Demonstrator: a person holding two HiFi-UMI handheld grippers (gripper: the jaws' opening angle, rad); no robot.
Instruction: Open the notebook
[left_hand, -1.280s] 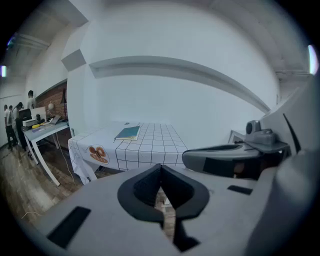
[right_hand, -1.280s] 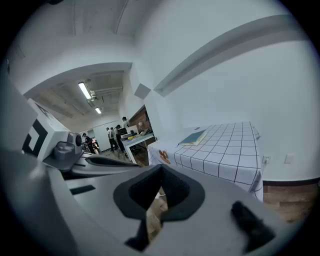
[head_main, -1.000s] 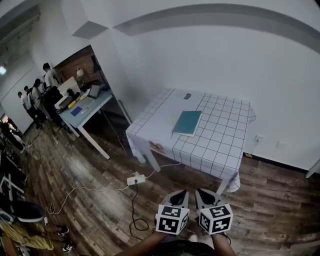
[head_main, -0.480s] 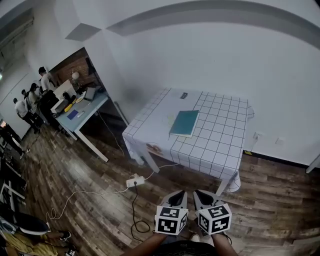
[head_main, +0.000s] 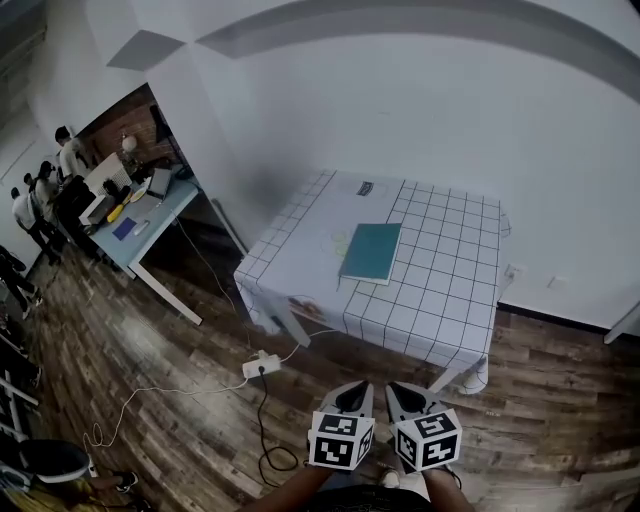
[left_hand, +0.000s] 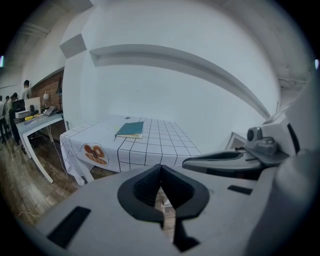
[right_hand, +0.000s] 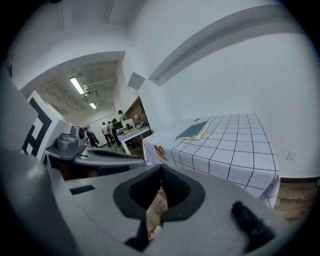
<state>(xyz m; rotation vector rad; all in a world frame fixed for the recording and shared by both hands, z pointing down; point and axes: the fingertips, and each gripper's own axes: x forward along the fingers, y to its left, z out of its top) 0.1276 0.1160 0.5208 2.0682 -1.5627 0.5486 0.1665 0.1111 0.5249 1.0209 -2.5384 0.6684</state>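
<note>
Notebook (head_main: 372, 252) closed on checked table (head_main: 440, 295); power strip (head_main: 258, 368) (corded) on floor (head_main: 150, 330) nearby.

notebook (head_main: 372, 252) on table (head_main: 440, 295), desk (head_main: 150, 218) far left

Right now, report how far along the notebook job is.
Nothing done yet: the notebook lies closed on the checked table. Nothing in hand: left gripper and right gripper are shut, empty, short of the table. Left to do: reach it and lift the cover.
</note>
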